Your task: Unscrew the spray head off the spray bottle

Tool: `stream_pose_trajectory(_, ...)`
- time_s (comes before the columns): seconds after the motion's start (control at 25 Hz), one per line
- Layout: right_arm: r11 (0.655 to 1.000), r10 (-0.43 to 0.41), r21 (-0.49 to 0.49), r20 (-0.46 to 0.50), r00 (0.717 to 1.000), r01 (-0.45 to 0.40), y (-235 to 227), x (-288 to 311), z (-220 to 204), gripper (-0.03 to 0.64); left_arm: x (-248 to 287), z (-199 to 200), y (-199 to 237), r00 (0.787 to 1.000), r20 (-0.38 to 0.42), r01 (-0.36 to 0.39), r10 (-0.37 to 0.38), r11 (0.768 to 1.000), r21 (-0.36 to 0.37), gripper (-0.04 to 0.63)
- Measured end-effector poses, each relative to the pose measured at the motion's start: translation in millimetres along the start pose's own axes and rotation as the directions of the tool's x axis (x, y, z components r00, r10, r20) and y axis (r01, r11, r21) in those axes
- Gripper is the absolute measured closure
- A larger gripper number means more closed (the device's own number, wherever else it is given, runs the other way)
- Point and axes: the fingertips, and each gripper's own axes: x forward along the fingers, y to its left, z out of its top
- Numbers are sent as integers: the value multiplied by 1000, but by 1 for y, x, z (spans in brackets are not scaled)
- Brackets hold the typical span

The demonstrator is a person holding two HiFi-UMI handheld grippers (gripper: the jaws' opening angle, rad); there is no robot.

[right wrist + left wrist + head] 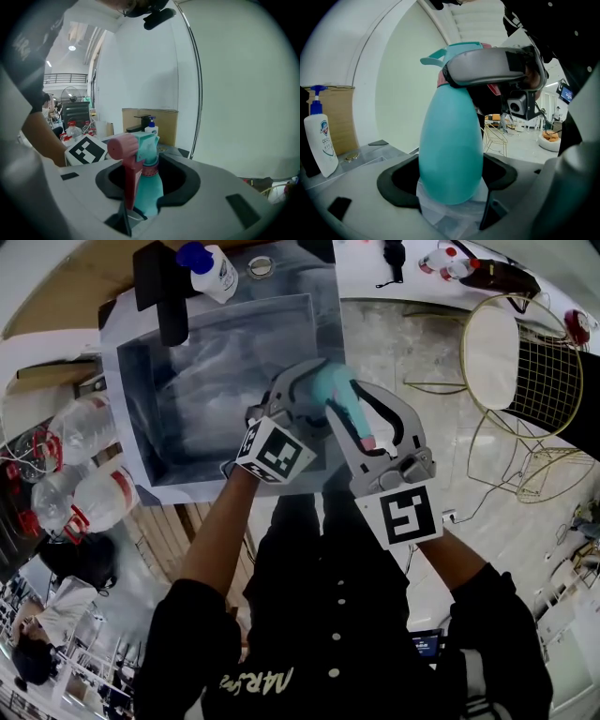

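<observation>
Your left tongs point(452, 199) are clenched on the spray bottle point(451, 150); its teal belly sits wedged between the two dark pads, and its narrow end rises up and away from the tips. Your right tongs point(140, 206) are closed around the spray head point(144, 140); the pink trigger point(129, 183) lies against the left-hand pad and the teal neck against the other; the pink nozzle point(123, 147) points back along the jaws toward their camera; the pink collar point(150, 169) sits just behind the trigger, inside the jaw opening. Seen from the left tongs, a grey jaw of the right tongs crosses the top of the bottle, over the spray head. From your head view the two tongs meet tip to tip with the bottle between them, held over the near edge of the sink point(120, 371). The marker cube point(86, 151) of the left tongs shows just left of the right tongs' jaws. Beyond the left tongs' tips, off to their left, a white soap pump bottle point(319, 140) stands on the sink's surround; beyond the right tongs' tips, behind the spray head, stands a black tap point(138, 125); a gold wire chair point(525, 381) stands well apart, out to the right of the right tongs.
</observation>
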Motion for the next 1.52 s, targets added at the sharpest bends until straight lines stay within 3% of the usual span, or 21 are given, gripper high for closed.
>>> stream_pose_trajectory(0.16,990,128,-53,2,992,-128,2,-1,-1,469,0,1,0,1000,1,14,-14,1000,2,190)
stream_pose_trajectory(0.32,942,314,-131,9,949,-310,6,-3,-3,469,1,1,-1,1000,1,29,-29,1000,11,190)
stream_pose_trajectory(0.44,870,467,-184,10,884,-457,10,-5,-4,469,0,0,-2,999,5,42,-42,999,12,190)
stream_pose_trajectory(0.56,782,599,-225,8,801,-582,12,-8,-4,469,0,0,-3,998,3,64,-64,998,22,190)
stream_pose_trajectory(0.72,684,710,-255,17,704,-684,13,-14,-5,469,0,1,-8,996,0,91,-91,995,32,190)
stream_pose_trajectory(0.84,641,751,-262,22,660,-721,14,-14,-4,469,0,2,-8,995,3,95,-95,995,33,190)
stream_pose_trajectory(0.92,631,759,-267,14,651,-729,15,-14,-4,469,0,1,-8,996,4,94,-95,995,32,190)
stream_pose_trajectory(1.04,660,731,-257,3,683,-706,14,-14,-6,463,0,1,-8,996,3,93,-94,995,32,190)
stream_pose_trajectory(1.12,708,686,-227,0,727,-668,10,-15,-9,456,0,1,-8,996,3,93,-93,995,31,190)
stream_pose_trajectory(1.2,781,613,-174,25,790,-600,1,-16,-8,417,0,1,-8,996,2,92,-92,995,30,190)
stream_pose_trajectory(1.36,935,348,12,153,925,-354,-28,-31,1,354,0,1,-8,996,3,90,-91,995,30,190)
stream_pose_trajectory(1.44,971,162,142,189,968,-190,-42,-50,0,342,-1,1,-8,996,3,89,-89,996,30,190)
stream_pose_trajectory(1.52,974,-20,223,187,982,-22,-44,-72,-8,344,0,1,-8,996,3,88,-88,996,29,190)
